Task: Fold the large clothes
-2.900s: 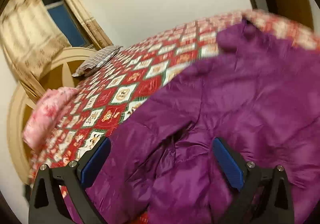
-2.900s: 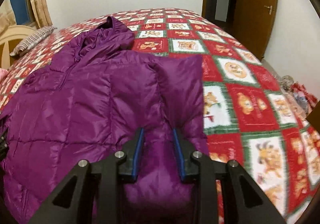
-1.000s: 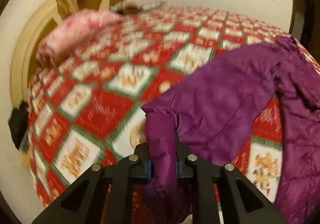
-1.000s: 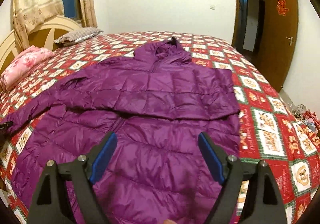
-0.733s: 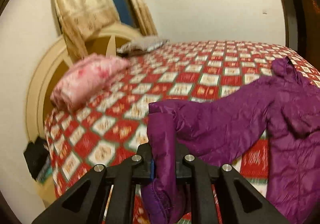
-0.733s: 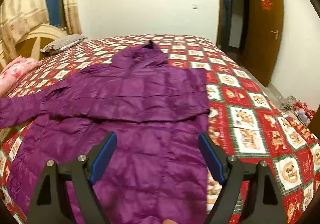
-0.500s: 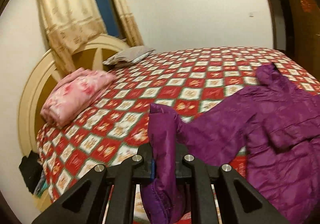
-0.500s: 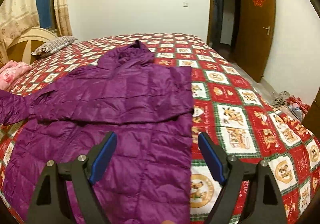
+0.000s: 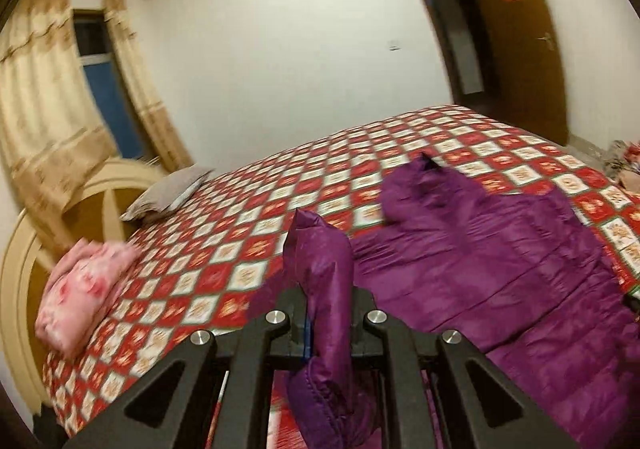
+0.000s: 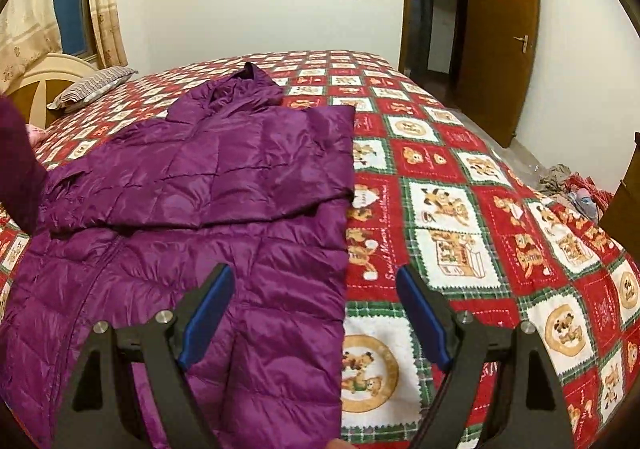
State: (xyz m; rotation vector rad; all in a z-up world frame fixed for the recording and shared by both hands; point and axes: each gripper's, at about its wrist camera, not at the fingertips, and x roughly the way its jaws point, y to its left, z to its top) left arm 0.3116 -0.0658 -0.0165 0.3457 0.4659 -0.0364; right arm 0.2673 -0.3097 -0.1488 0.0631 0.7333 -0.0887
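Here the purple jacket [image 10: 208, 185] lies spread near the bed's [image 10: 500, 217] front edge, one sleeve [image 9: 324, 269] pinched in the clamped left gripper [image 9: 329, 323]; the right gripper [image 10: 316, 313] hovers wide apart, empty, above its hem.

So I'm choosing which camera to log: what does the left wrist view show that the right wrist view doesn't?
Left wrist only: the left hand-held gripper shut on the purple sleeve, and a folded pink blanket.
Right wrist only: the open right hand-held gripper above the jacket's straight folded edge.
Both: the purple jacket, checked bedspread, pillow and door.
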